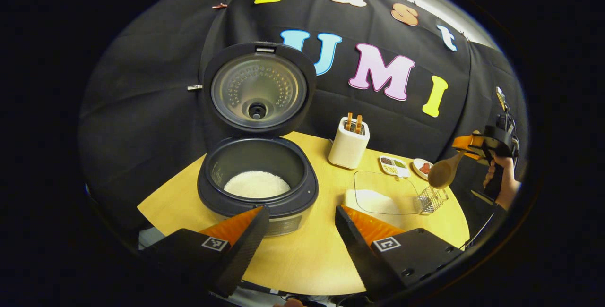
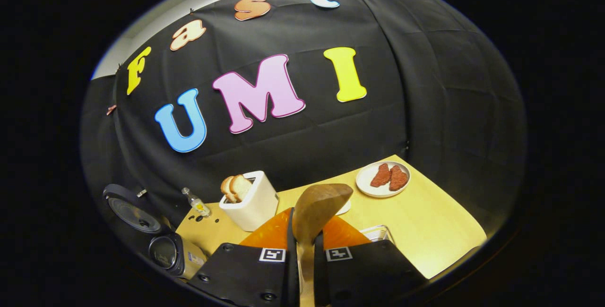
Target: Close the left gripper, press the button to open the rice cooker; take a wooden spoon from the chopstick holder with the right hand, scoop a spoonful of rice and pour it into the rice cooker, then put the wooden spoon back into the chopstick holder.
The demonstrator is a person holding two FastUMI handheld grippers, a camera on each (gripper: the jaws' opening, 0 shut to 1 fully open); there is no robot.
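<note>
The rice cooker (image 1: pixel 257 189) is sitting on the yellow desk (image 1: pixel 307 255) with its lid (image 1: pixel 257 87) standing upright and open, and white rice (image 1: pixel 256 184) is lying in the bottom of its inner pot. The left gripper (image 1: pixel 298 231) is hovering just in front of the rice cooker, its jaws standing well apart with nothing between them.

To the right of the rice cooker a white toaster (image 1: pixel 349 144) is standing with bread slices poking out of its slots. Further right of the rice cooker a clear container (image 1: pixel 385 193) is holding a heap of white rice, and a wire chopstick holder (image 1: pixel 432 200) is standing just beside that container. Behind the container a small divided dish (image 1: pixel 394 165) and a round plate (image 1: pixel 420 167) are resting on the desk.

Well to the right of the rice cooker, above the chopstick holder, the right gripper (image 1: pixel 468 149) is being held up by a hand (image 1: pixel 501 179), its jaws clamped on the handle of the wooden spoon (image 1: pixel 444 170). In the right gripper view the right gripper's jaws are pressing on the spoon handle from both sides, and the spoon's bowl (image 2: pixel 317 210) is pointing forward above the desk, with the rice cooker lying far off to the left.
</note>
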